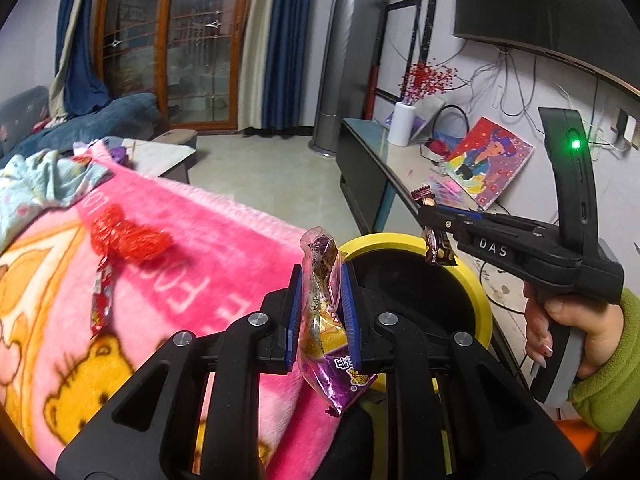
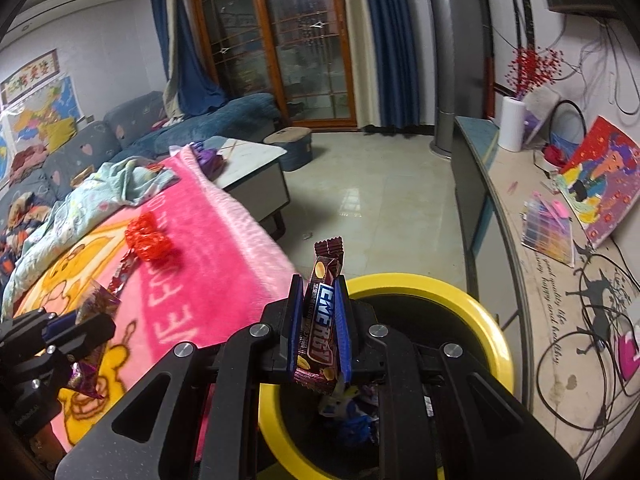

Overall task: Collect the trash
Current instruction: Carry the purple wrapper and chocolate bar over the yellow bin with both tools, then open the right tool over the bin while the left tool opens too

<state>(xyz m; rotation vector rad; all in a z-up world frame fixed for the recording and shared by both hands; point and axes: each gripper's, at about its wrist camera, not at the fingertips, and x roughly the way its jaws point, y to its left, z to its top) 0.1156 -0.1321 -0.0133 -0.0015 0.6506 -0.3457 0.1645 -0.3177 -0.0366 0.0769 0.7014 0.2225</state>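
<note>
Your left gripper point(image 1: 322, 304) has its jaws clamped on a purple snack wrapper point(image 1: 326, 320) at the blanket's point(image 1: 208, 240) edge, beside the yellow-rimmed bin point(image 1: 486, 308). Your right gripper point(image 2: 318, 320) pinches a brown bar wrapper point(image 2: 320, 320) above the bin's near rim. Red crumpled plastic point(image 1: 128, 236) lies mid-blanket.

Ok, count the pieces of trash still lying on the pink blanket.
2 in plain view: the crumpled red wrapper and the long red candy wrapper just below it, both on the pink blanket. More may be hidden under the light blue cloth.
</note>
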